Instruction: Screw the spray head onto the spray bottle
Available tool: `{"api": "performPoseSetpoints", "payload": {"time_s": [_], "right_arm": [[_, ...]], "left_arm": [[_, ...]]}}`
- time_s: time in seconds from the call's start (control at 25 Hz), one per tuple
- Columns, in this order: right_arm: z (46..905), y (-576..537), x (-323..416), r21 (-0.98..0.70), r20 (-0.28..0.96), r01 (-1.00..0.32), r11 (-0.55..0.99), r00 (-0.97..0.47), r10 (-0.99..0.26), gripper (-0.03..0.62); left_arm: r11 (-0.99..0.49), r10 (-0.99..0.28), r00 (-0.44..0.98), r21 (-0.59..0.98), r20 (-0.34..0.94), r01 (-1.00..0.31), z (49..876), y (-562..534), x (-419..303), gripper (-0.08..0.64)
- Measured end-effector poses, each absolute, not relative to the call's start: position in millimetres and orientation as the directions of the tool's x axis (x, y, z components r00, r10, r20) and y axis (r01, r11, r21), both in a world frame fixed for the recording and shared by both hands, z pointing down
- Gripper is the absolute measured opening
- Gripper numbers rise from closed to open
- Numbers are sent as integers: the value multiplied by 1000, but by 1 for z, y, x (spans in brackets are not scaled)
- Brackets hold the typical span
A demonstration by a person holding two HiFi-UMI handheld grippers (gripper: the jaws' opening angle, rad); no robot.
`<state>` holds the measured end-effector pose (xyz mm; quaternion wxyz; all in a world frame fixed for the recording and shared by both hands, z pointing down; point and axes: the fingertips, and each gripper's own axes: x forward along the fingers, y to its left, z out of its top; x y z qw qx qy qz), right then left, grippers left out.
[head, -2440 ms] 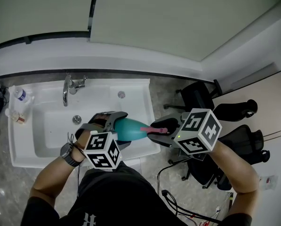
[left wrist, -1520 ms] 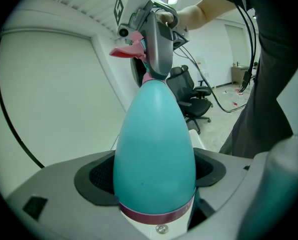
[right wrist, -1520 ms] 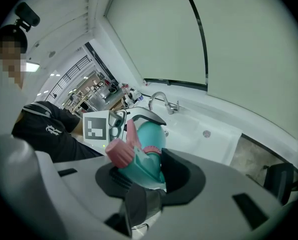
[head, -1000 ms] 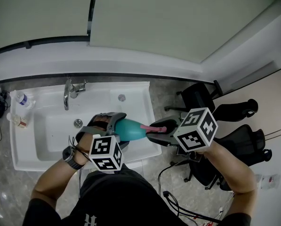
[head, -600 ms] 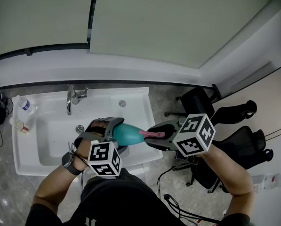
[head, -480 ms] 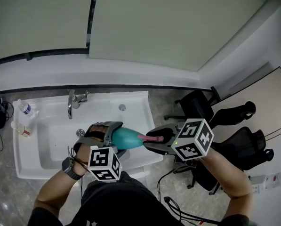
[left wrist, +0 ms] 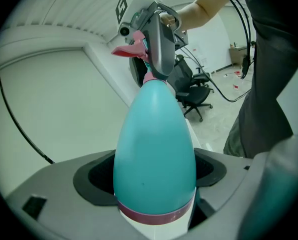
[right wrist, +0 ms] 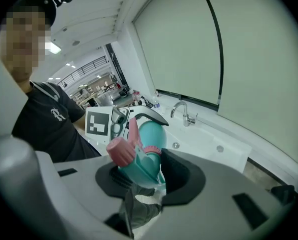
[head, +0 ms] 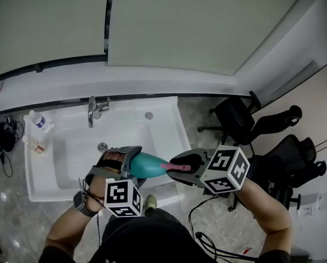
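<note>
You are holding the smooth teal, egg-shaped spray bottle by its base in your left gripper, at lower centre of the head view, above the white sink's front rim. Its long axis is pointing right, straight into your right gripper, whose fingers are clamping the pink-and-teal plastic spray head at the neck.

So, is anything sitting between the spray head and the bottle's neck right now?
Nothing visible. The right gripper holds the spray head at the neck of the teal spray bottle, in line with it; the left gripper clamps the bottle's body.
</note>
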<state>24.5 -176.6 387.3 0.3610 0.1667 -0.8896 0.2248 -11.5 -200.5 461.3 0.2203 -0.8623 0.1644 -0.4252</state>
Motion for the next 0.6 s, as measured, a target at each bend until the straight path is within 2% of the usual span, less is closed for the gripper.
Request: {"api": "performPoseSetpoints", "payload": {"time_s": [0.32,0.6], "right_arm": [[382,-125,46,-283,683,-403,871,-722,-112,129],[382,-80,100,-289,673,-361,887,-735,-81,129]], "left_arm": [[-831,-517,522,-543,678,-118,454,-148,5,417],[-826,-542,482,-544,688,-151,454,-101,57,417]]}}
